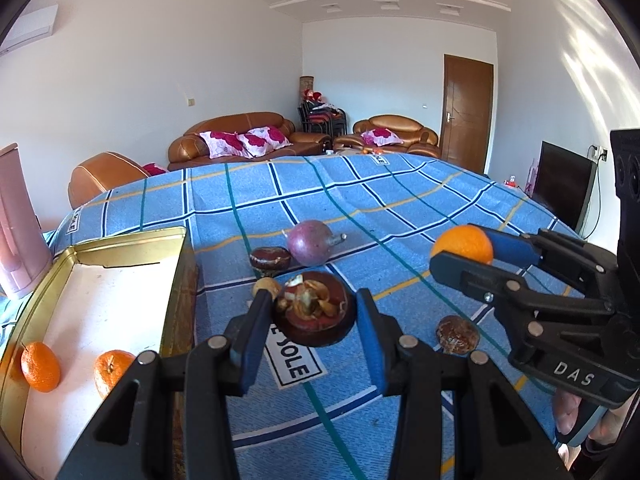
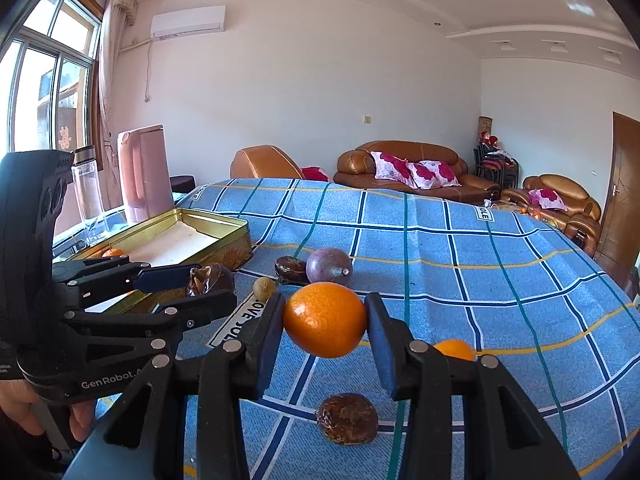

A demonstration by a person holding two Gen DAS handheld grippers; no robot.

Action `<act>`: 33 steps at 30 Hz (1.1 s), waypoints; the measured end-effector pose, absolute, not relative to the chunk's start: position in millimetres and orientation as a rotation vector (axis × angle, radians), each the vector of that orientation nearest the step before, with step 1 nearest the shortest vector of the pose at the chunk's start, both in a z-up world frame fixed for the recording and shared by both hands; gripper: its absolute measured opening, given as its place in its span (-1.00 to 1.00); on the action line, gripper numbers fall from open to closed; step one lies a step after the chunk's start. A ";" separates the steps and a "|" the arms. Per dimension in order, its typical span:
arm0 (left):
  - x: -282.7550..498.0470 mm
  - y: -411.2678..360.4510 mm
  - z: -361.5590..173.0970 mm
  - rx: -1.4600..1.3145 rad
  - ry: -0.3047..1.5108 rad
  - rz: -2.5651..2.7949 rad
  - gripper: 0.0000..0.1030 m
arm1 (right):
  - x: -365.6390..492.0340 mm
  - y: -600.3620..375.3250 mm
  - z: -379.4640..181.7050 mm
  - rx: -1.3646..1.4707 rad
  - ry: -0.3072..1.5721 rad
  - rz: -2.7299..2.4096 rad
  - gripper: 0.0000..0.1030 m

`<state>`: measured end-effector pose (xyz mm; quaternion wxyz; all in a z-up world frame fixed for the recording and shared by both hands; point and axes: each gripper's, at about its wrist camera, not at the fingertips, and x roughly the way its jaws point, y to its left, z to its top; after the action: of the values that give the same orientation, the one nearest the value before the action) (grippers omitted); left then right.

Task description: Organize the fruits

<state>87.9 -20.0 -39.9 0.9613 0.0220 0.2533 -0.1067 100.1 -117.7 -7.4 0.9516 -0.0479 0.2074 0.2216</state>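
Right then — my right gripper (image 2: 326, 326) was clamped on an orange (image 2: 325, 320), both blue pads pressed against its sides and the fruit lifted clear of the blue checked cloth (image 2: 460, 280). From the left wrist camera I saw the same orange (image 1: 464, 245) pinched at the tip of that gripper, off to the right and above the cloth.

My left gripper (image 1: 316, 312) held a dark brown mangosteen (image 1: 314, 308), broken open on top (dried, curled bits showing inside). In the right wrist view that fruit (image 2: 210, 278) sat between the left fingers, raised off the cloth and close beside the gold tin (image 2: 224, 240) — so I read the jaws as closed on it, though one pad's contact was not plain.

Inside the tin (image 1: 132, 240), on its pale floor, two oranges lay near the front: one (image 1: 40, 366) by the left wall, another (image 1: 110, 370) partly behind my left finger.

On the cloth, a purple passion fruit (image 1: 310, 242) rested just beside a dark mangosteen (image 1: 270, 258), with a small tan fruit (image 1: 267, 287) nearby. A brown mottled fruit (image 2: 346, 418) lay below my held orange, and one more orange (image 2: 454, 350) peeked out behind my right finger. A pink kettle (image 2: 142, 172) and a clear bottle (image 2: 86, 184) stood beyond the tin.
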 end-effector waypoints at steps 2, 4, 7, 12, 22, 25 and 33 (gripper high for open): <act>84.4 -19.5 -38.4 0.046 0.495 -0.211 -0.14 | 98.4 -118.0 -6.9 -0.099 0.413 0.453 -0.16; 82.3 -19.7 -37.2 0.048 0.482 -0.207 -0.14 | 97.0 -117.7 -6.2 -0.100 0.403 0.456 -0.16; 79.9 -19.1 -35.5 0.047 0.465 -0.198 -0.14 | 95.2 -117.9 -5.6 -0.102 0.392 0.458 -0.16; 76.0 -16.3 -33.4 0.039 0.437 -0.187 -0.14 | 91.6 -117.2 -4.8 -0.105 0.374 0.465 -0.16; 67.7 -14.2 -30.0 0.039 0.387 -0.175 -0.14 | 83.8 -117.1 -3.0 -0.114 0.336 0.474 -0.16; 64.7 -14.0 -29.2 0.038 0.375 -0.172 -0.14 | 82.5 -117.6 -2.5 -0.115 0.327 0.473 -0.16; 58.0 -13.1 -27.1 0.039 0.337 -0.162 -0.14 | 77.8 -117.2 -0.8 -0.121 0.299 0.476 -0.16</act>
<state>58.0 -13.1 -27.1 0.9824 0.0192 0.1675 -0.0807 77.8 -117.2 -0.8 0.9589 -0.0595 0.1477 0.2347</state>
